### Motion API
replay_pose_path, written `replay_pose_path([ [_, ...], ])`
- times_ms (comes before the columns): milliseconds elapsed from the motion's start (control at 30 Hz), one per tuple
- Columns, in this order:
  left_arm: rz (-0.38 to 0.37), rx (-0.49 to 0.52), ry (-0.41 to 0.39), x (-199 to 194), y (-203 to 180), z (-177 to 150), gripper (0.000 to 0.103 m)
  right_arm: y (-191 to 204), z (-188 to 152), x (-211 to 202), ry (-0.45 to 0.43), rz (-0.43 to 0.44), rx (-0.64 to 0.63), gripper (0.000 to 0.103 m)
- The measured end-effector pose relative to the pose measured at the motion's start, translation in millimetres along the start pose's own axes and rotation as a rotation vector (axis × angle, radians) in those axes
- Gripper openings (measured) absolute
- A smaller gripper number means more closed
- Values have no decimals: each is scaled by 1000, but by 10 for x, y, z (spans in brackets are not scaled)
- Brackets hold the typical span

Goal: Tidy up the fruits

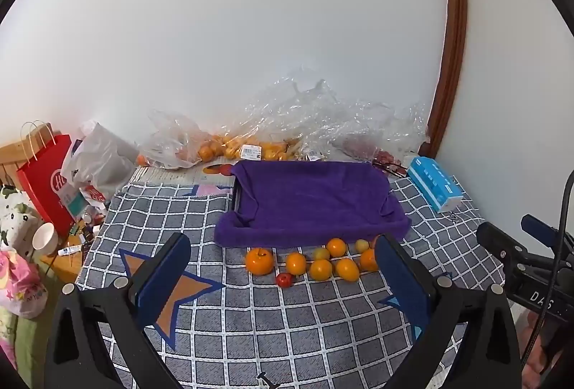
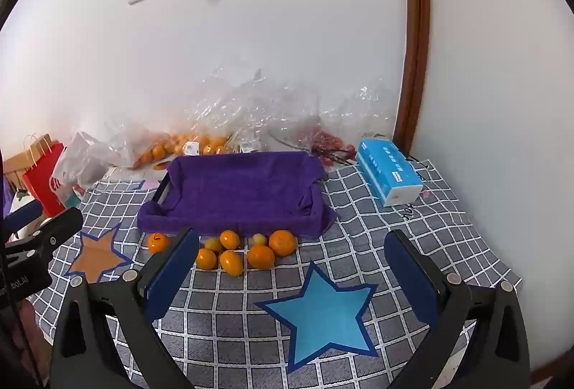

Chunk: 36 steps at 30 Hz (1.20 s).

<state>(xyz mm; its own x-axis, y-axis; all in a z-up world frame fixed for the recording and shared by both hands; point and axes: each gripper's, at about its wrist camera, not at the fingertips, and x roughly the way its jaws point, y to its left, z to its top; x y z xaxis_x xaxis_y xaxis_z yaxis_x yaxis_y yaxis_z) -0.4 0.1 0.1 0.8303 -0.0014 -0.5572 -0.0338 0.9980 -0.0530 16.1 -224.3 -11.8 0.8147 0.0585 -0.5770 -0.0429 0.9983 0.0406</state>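
Observation:
Several orange and yellow fruits (image 1: 321, 268) and one small red fruit (image 1: 284, 280) lie in a cluster on the checked cloth, just in front of a tray lined with a purple towel (image 1: 308, 198). My left gripper (image 1: 283, 267) stands open, short of the cluster, nothing between its fingers. In the right wrist view the same cluster of fruits (image 2: 261, 256) lies before the purple-lined tray (image 2: 236, 191). My right gripper (image 2: 294, 263) is open and empty, hovering over a blue star (image 2: 323, 313) on the cloth; its left finger (image 2: 172, 274) hides part of the cluster.
Clear plastic bags with more oranges (image 1: 233, 146) pile against the wall behind the tray. A blue tissue pack (image 1: 434, 184) lies at the right. A red paper bag (image 1: 46, 181) and a white cup (image 1: 45, 238) stand off the left edge. An orange star (image 1: 168, 292) marks the cloth.

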Motion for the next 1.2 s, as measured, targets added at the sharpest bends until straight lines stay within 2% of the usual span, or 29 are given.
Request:
replay_pose_path([
  [300,7,-12,9,26,1,-28,103,-28,77,-85,-3,1,-5,102],
  [433,8,-12,9,10,3,-33,103,111,93,-104,0,-3,-17,102],
  [500,7,-15,10,7,14,-23,103,-17,21,-92,-6,5,13,102],
  [1200,11,-13,6,-5,28,17,103,-16,51,-131,-25,0,12,101],
])
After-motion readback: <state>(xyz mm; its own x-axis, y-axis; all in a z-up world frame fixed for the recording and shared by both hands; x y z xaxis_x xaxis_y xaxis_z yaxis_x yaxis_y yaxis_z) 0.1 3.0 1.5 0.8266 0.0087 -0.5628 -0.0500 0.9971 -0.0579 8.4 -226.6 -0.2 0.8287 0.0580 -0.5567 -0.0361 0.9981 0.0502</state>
